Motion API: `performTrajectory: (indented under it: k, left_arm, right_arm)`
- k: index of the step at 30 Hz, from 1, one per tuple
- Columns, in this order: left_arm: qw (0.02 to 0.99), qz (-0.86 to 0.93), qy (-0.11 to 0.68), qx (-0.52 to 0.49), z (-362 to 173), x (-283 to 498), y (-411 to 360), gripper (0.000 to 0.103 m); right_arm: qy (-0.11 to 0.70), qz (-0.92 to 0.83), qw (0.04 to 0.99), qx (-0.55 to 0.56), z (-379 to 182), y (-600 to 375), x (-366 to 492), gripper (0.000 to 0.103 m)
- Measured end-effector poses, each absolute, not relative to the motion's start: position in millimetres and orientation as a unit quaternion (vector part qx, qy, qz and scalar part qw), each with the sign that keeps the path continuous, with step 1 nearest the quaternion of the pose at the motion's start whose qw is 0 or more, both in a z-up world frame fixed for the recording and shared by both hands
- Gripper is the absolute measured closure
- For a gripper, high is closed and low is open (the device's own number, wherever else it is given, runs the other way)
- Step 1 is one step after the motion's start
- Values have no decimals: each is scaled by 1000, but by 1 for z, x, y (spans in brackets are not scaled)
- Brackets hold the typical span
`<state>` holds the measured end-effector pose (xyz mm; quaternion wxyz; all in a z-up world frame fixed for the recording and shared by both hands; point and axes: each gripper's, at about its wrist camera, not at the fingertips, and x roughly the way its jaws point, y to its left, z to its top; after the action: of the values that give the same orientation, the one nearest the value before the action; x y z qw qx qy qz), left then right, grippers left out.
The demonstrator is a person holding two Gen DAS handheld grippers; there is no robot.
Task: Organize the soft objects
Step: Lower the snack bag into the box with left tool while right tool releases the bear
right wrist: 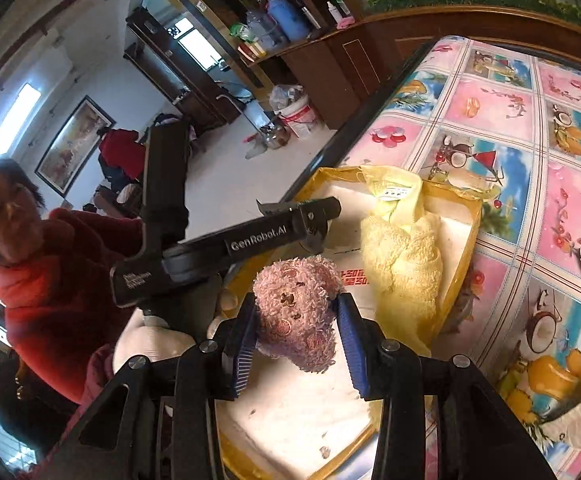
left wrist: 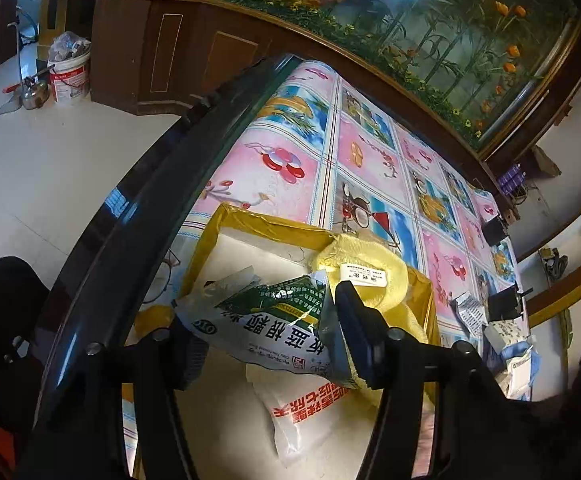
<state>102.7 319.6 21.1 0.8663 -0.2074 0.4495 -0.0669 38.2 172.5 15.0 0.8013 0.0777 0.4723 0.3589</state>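
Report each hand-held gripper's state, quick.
Left hand-held gripper: shut on the green-and-white printed plastic packet.
Right hand-held gripper: shut on the fuzzy pink plush bear.

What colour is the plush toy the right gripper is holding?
Pinkish-lilac, with rosier patches; the plush toy shows best in the right wrist view.

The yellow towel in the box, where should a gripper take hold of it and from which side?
Grip the yellow towel at its bunched middle fold, coming down from above. It lies crumpled inside the yellow box, so the walls block a side approach, and the raised fold gives the gripper thick cloth to pinch. Avoid the white label; it is probably too flimsy.
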Motion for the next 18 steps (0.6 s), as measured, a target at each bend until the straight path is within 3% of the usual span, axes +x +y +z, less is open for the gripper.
performTrajectory:
  k: [2,10,12,14,18]
  left_arm:
    - [860,-76,451,-226,19,102,323,40]
    - [866,-86,422,-255,42,64,330,39]
    - [865,-64,410,-282,46,56,341,34]
    - [868,-27,403,-289,54,51,347,34]
    - [927,6,369,-72,106,30,278,34]
  right_arm:
    - [479,353,802,61,1,184,42,59]
    - [473,332,816,17,-12,188,35,51]
    - [459,335,822,21,-2,176,23,46]
    - [454,344,820,57,5,163,20,34]
    - [463,396,751,255,9,117,39,34]
